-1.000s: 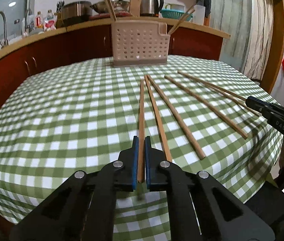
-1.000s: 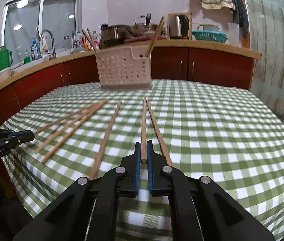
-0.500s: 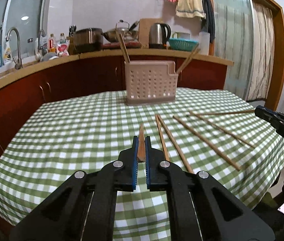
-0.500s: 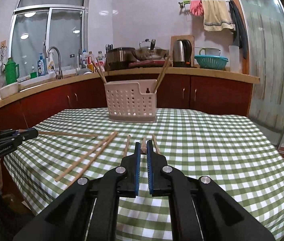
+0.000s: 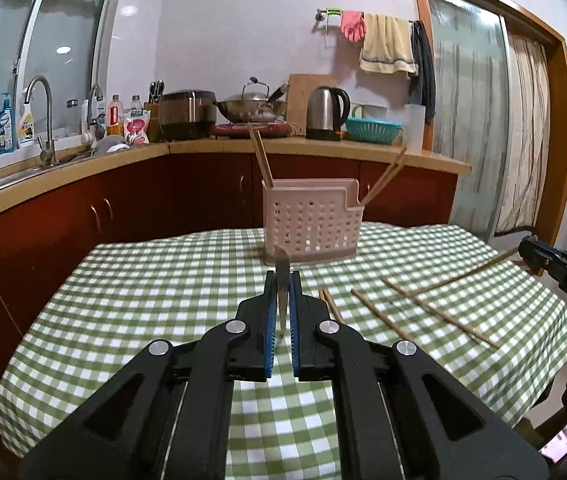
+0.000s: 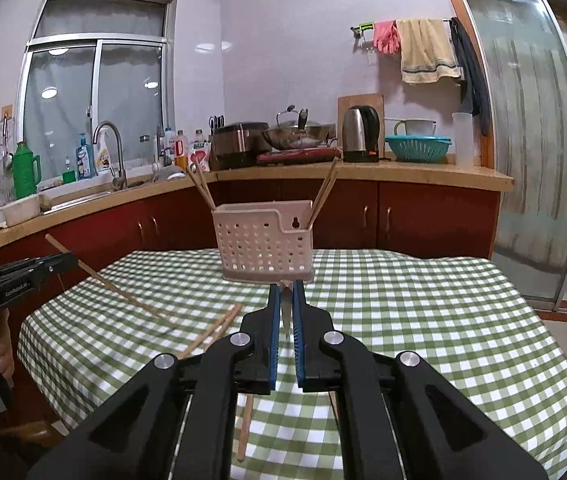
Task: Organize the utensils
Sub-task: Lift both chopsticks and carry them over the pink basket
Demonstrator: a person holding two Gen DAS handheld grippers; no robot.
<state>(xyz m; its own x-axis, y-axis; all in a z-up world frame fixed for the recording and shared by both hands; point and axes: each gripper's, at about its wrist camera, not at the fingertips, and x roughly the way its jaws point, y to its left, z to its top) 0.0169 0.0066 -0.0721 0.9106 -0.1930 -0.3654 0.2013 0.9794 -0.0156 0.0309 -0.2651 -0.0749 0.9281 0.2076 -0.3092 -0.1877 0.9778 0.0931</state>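
My left gripper (image 5: 282, 280) is shut on a wooden chopstick (image 5: 282, 270), held above the checked table and pointing at the pale perforated utensil basket (image 5: 312, 224). My right gripper (image 6: 286, 290) is shut on another chopstick (image 6: 285, 308), also raised and facing the basket (image 6: 265, 246). The basket holds several chopsticks leaning out at both ends. In the right wrist view the left gripper (image 6: 59, 260) shows with its chopstick (image 6: 107, 284) slanting down. In the left wrist view the right gripper (image 5: 531, 246) shows with its chopstick (image 5: 463, 276). Loose chopsticks (image 5: 439, 314) lie on the table.
The table carries a green-and-white checked cloth (image 5: 163, 300). Behind it runs a red-brown cabinet with a counter (image 5: 203, 148) bearing a sink, pots, a kettle and a teal colander. More loose chopsticks (image 6: 213, 330) lie left of my right gripper.
Both grippers have lifted their chopsticks off the cloth and tilted up. The chopsticks now point forward towards the basket, seen almost end-on.
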